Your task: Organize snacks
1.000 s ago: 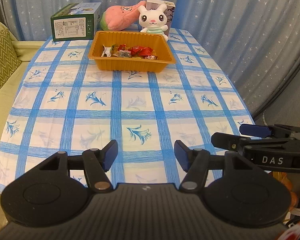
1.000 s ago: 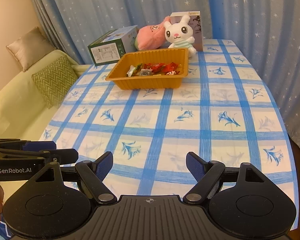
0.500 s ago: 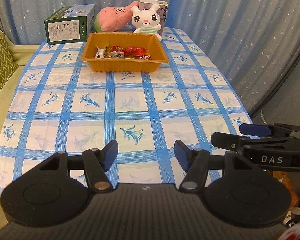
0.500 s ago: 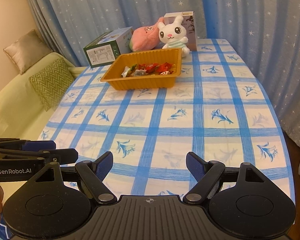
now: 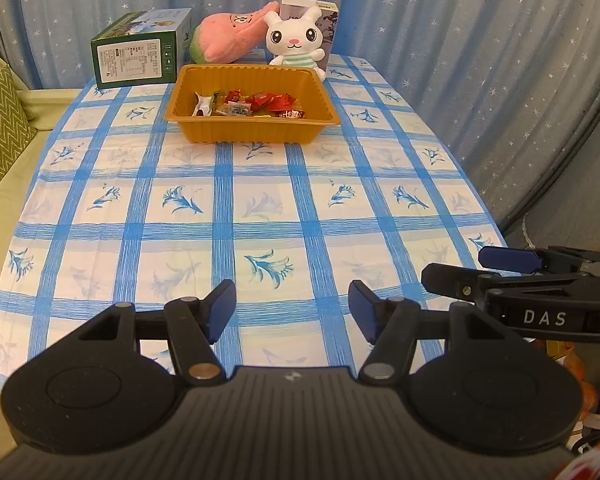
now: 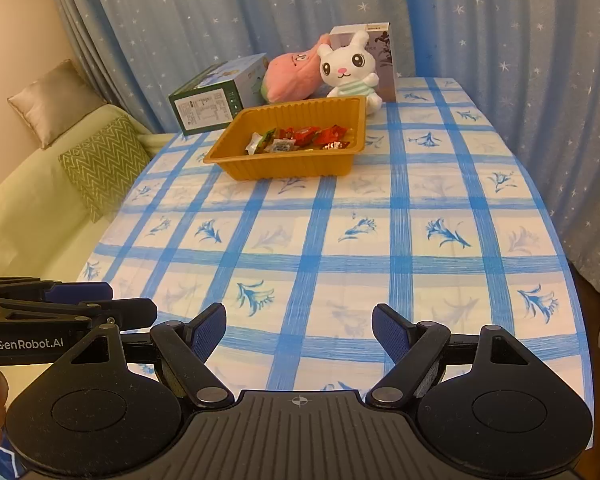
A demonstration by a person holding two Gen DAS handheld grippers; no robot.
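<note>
An orange tray (image 5: 252, 130) stands at the far end of the table and holds several wrapped snacks (image 5: 260, 104), mostly red. It also shows in the right wrist view (image 6: 288, 164) with the snacks (image 6: 304, 138). My left gripper (image 5: 292, 312) is open and empty above the table's near edge. My right gripper (image 6: 298, 330) is open and empty, beside the left one. Each gripper shows from the side in the other's view, the right one (image 5: 500, 268) and the left one (image 6: 96, 300).
A blue-checked tablecloth (image 5: 260, 208) covers the table. Behind the tray stand a green box (image 5: 140, 56), a pink plush (image 5: 228, 38), a white bunny plush (image 5: 296, 44) and a grey box (image 5: 326, 12). A sofa with cushions (image 6: 100, 160) is at the left. Curtains hang behind and right.
Both grippers have drawn back and shifted slightly, so the tray looks smaller and farther. Both stay open and empty.
</note>
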